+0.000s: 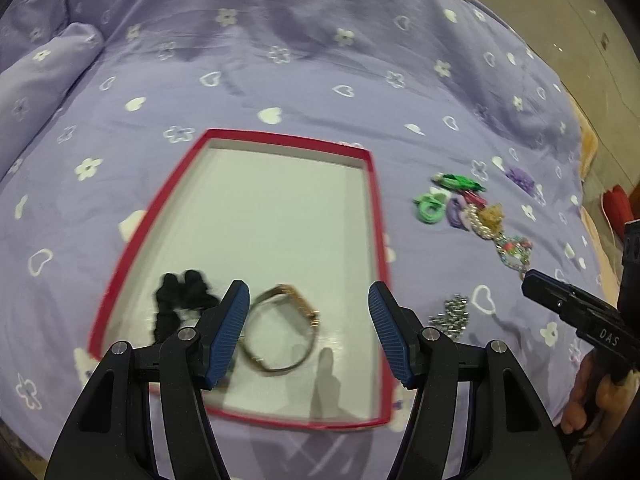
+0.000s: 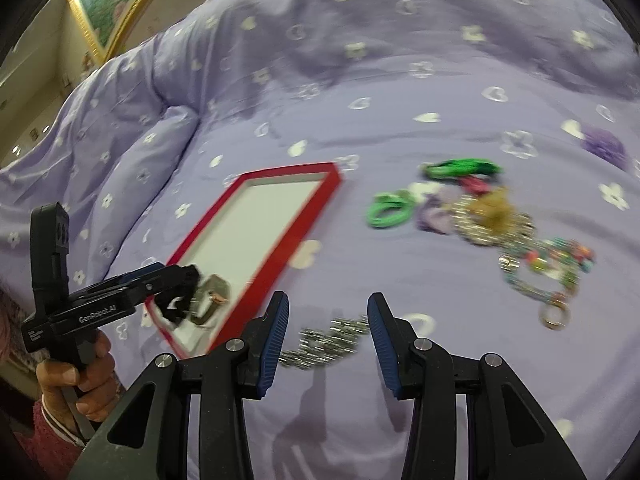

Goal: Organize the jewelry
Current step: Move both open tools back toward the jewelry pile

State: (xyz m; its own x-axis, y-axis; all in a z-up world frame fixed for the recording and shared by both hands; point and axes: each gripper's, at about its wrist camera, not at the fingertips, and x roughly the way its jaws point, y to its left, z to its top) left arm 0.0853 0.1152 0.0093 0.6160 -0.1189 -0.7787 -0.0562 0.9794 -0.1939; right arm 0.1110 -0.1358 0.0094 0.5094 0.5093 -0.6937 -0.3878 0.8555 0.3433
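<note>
A red-rimmed box (image 1: 376, 216) with a white floor lies on the purple bedspread. In it are a black scrunchie (image 1: 180, 300) and a gold and silver watch (image 1: 280, 328). My left gripper (image 1: 308, 300) hangs open above the watch with nothing between its pads. A silver chain (image 2: 328, 344) lies on the bed just right of the box. My right gripper (image 2: 328, 304) is open over it, its pads clear of the chain. A pile of hair ties, pearls and beaded bracelets (image 2: 480, 216) lies further right.
A purple scrunchie (image 2: 604, 144) sits alone beyond the pile. A folded ridge of quilt (image 2: 160, 148) rises left of the box. A person's hand (image 2: 68, 376) holds the left gripper (image 2: 188, 280) at the box's near corner. The bed's edge and floor (image 1: 600, 92) lie to the right.
</note>
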